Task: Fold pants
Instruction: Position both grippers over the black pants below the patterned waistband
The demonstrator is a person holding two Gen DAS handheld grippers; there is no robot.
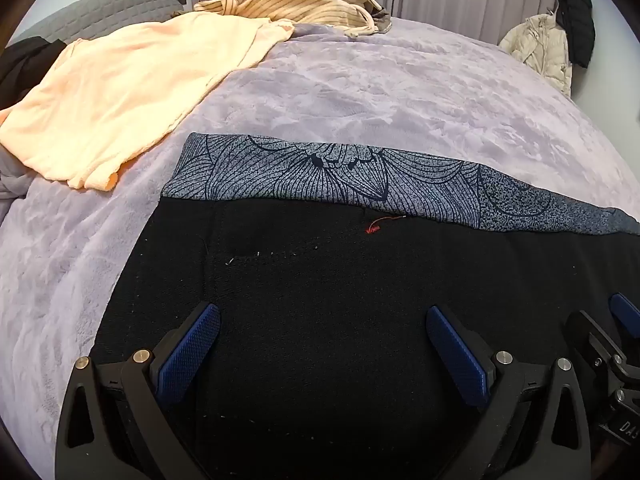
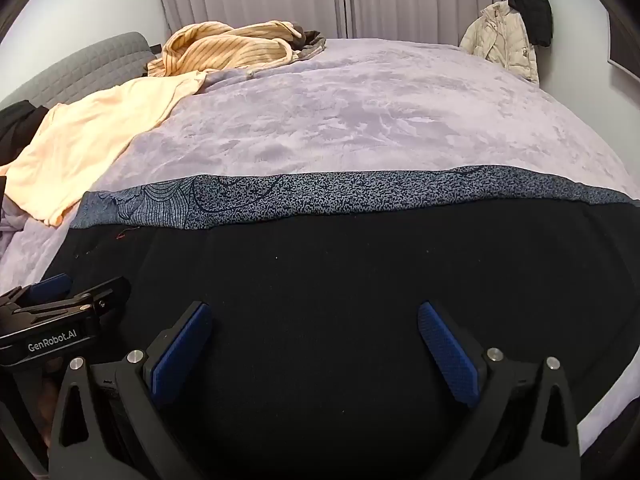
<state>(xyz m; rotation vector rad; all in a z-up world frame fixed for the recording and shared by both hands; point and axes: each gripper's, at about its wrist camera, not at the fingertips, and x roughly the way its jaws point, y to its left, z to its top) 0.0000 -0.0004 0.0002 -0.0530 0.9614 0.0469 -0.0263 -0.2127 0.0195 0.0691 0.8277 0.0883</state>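
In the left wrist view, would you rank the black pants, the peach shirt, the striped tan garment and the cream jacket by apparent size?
Largest to smallest:
1. Black pants, nearest the camera, so enlarged.
2. Peach shirt.
3. Striped tan garment.
4. Cream jacket, farthest, so its real size is unsure.

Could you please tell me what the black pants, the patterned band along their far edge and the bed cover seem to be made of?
Black pants: seemingly a matte knit, with specks of lint clinging to a finely textured surface. Patterned band: probably thin, smooth stretch fabric, grey-blue with a dark printed line design. Bed cover: likely plush fleece, lilac, its nap showing brushed light and dark patches.
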